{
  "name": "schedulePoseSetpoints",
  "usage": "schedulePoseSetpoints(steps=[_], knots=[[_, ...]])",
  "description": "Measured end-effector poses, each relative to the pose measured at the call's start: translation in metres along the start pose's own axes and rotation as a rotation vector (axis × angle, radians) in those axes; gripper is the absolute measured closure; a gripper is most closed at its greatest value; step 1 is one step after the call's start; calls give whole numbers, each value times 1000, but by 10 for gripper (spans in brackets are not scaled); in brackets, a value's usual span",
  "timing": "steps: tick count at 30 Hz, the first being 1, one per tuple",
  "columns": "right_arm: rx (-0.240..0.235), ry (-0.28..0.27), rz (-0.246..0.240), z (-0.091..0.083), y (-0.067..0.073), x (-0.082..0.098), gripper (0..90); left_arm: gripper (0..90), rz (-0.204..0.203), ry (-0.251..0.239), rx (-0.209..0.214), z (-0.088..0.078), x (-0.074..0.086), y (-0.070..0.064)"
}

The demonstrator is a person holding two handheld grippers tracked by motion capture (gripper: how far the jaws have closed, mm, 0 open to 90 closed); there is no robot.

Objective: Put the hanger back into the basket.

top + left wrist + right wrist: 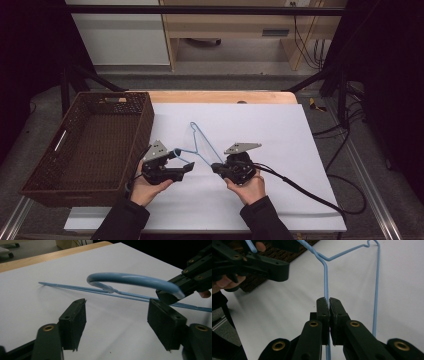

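From the high view, a light-blue wire hanger (202, 145) is lying over the white sheet (280, 135) covering the surface, between the two hands. Its hook end is pointing toward the left tongs (182, 161), while its far corner is reaching up and away toward the back of the surface; the long bar is running diagonally down toward the right tongs (216, 168). A brown woven basket (45, 175) is sitting at the left edge, just beside the left hand (147, 189). The right hand (248, 189) is resting on the sheet.

In the left gripper view, the hanger's curved hook (130, 280) is arching across the frame above the sheet, its tip lying against the far tongs (172, 293) at the right. The straight wires are stretching almost level from left to right. The left tongs' own pads (75, 320) are standing apart with only the sheet between them, released, the hook lying just beyond them.

In the right gripper view, the right tongs (328, 302) are clenching on one straight wire of the hanger (326, 277), which is running straight away from the camera, then bending toward the shoulder. A second wire (376, 290) is running parallel at the right. The left tongs (262, 265) are hovering at upper left beside the hook, over the basket's edge (287, 252).
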State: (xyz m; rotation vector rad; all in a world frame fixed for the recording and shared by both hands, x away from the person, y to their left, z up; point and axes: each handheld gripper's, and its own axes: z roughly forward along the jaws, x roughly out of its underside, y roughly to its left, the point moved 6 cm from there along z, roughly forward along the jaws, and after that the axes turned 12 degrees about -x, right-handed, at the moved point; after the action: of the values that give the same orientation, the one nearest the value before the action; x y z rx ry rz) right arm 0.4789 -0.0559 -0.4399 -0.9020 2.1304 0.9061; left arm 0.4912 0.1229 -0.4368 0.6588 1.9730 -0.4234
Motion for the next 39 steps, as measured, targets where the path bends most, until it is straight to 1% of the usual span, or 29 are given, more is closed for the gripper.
schedulePoseSetpoints(steps=[1, 2, 4, 5, 6, 9, 12, 13, 14, 15, 16, 17, 18, 19, 22, 25, 28, 32, 33, 34, 35, 36, 37, 38, 39], knots=[[-1, 0, 0, 0, 0, 0, 877, 353, -10, -1, 12, 5, -1, 0], [-1, 1, 0, 0, 0, 0, 878, 375, -10, -1, 12, 5, -1, 0], [-1, 1, -1, 0, 1, 0, 877, 418, -26, -14, 20, 10, -3, 0], [-1, 1, -1, 0, 1, 0, 877, 443, -26, -14, 20, 10, -3, 0], [-2, 0, -1, 0, 1, 1, 877, 443, -28, -19, 18, 11, -4, 1], [-2, 3, 0, 1, 1, 1, 877, 522, -30, -22, 23, 14, -5, 1], [-5, 5, -5, 1, 0, 2, 877, 593, -24, -28, 31, 16, -5, 1], [-5, 5, -5, 1, 0, 2, 877, 593, -24, -33, 34, 17, -5, 1], [-6, 9, -5, 2, 1, 2, 877, 660, -24, -37, 38, 17, -5, 1], [-6, 11, -2, 2, 1, 3, 877, 692, -25, -39, 40, 18, -5, 1], [-6, 11, -2, 2, 1, 3, 877, 692, -26, -41, 40, 18, -5, 1], [-6, 11, 3, 2, 1, 3, 877, 718, -22, -42, 34, 18, -5, 1], [-5, 11, 3, 2, 0, 4, 876, 779, -18, -43, 23, 18, -5, 1], [-9, 10, 7, 2, -1, 4, 876, 789, -24, -45, 31, 18, -5, 2], [-10, 15, 7, 2, -1, 5, 876, 802, -19, -45, 36, 18, -6, 1], [1, 36, 0, 4, -2, 8, 874, 836, -21, -46, 58, 17, -7, -2], [8, 37, 0, 3, -2, 9, 873, 842, -19, -42, 55, 16, -8, -4], [15, 48, -15, 3, -1, 11, 867, 845, -12, -32, 44, 16, -9, -7], [22, 60, -19, 3, -1, 12, 830, 846, -6, -30, 39, 16, -9, -8], [22, 60, -19, 3, -1, 12, 830, 846, -2, -26, 29, 16, -10, -9], [32, 57, -43, 1, -1, 11, 737, 846, 12, -20, 14, 16, -10, -12], [32, 57, -43, 1, -1, 11, 737, 846, 12, -20, 14, 16, -10, -12], [65, 51, -84, -1, -2, 9, 660, 846, 16, -15, 12, 16, -11, -14], [85, 51, -106, -2, -3, 9, 643, 846, 16, -15, 12, 16, -11, -14], [100, 54, -113, -2, -4, 9, 637, 846, 20, -12, 8, 16, -11, -16]])
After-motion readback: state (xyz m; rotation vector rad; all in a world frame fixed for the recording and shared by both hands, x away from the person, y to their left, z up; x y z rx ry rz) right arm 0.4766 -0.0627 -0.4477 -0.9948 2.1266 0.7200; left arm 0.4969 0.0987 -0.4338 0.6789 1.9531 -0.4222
